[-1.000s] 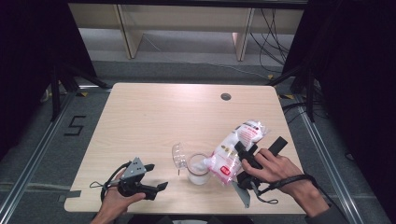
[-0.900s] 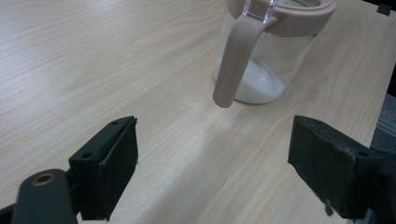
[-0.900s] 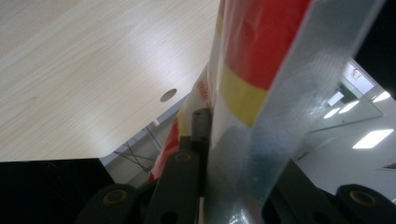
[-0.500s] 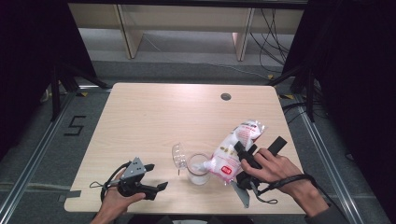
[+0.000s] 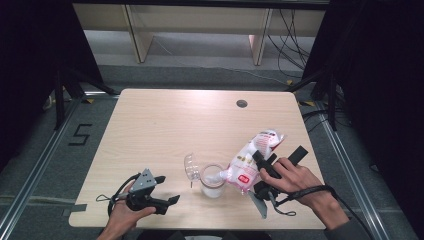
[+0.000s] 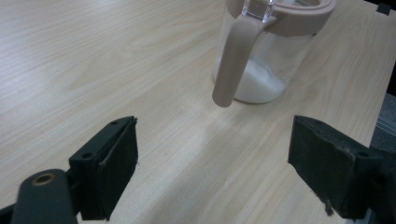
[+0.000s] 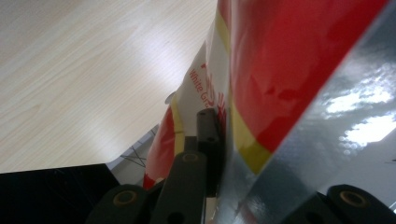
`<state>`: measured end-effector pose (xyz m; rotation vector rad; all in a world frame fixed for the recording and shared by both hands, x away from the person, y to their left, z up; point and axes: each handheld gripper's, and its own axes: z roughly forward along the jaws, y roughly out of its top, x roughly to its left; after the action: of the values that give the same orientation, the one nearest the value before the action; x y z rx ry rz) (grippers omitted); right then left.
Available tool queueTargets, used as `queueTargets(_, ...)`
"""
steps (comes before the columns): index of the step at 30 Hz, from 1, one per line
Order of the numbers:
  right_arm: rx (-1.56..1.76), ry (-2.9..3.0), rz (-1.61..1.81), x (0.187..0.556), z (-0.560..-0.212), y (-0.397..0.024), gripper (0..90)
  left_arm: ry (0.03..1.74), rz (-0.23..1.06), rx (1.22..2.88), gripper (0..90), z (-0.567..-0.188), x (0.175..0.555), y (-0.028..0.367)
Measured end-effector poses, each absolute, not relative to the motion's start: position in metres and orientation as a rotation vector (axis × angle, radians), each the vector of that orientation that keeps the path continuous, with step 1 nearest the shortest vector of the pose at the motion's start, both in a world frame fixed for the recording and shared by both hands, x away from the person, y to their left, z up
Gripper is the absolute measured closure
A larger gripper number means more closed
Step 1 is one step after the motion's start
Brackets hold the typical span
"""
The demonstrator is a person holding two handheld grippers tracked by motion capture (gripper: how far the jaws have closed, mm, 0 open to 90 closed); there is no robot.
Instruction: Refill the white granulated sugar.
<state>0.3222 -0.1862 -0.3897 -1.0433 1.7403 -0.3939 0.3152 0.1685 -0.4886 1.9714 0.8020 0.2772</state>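
Gripping a white and red bag of granulated sugar, the right tongs are clamped tight on its body, their jaws having just been closing with the bag between them; the right gripper view has the foil and red print pressed hard against the black pad. The bag lies tilted, its long axis running from the surface's right edge down toward the near edge, and its lower end hangs just over the rim of a clear jar that stands near the middle of the near edge. The jar already holds a layer of white grains. Its pink-rimmed flip lid stands open on the side facing the left edge, away from the bag.

The left tongs rest near the near-left corner, jaws spread wide and holding nothing, pointed at the jar, whose pink handle faces them. So the right hand is the nearer one and has the bag; the likely next move turns on the bag's low end staying over the jar mouth while it tips further.
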Motion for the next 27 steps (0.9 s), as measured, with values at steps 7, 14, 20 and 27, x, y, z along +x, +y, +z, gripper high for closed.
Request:
queueTargets(7, -1.026, 1.744, -0.393, 0.3221, -0.3892, -0.1871, 87.6, 0.81, 0.273, 1.967, 15.5, -0.4884, 0.3151, 0.1688)
queueTargets(14, -0.998, 1.755, -0.373, 0.321, -0.3897, -0.1864, 87.6, 0.809, 0.275, 1.966, 15.5, -0.4882, 0.3152, 0.169)
queueTargets(20, -0.993, 1.752, -0.378, 0.3201, -0.3889, -0.1864, 87.6, 0.808, 0.277, 1.966, 15.5, -0.4881, 0.3151, 0.169)
queueTargets(27, -1.026, 1.739, -0.388, 0.3213, -0.3868, -0.1851, 87.7, 0.81, 0.275, 1.965, 15.5, -0.4882, 0.3151, 0.1689)
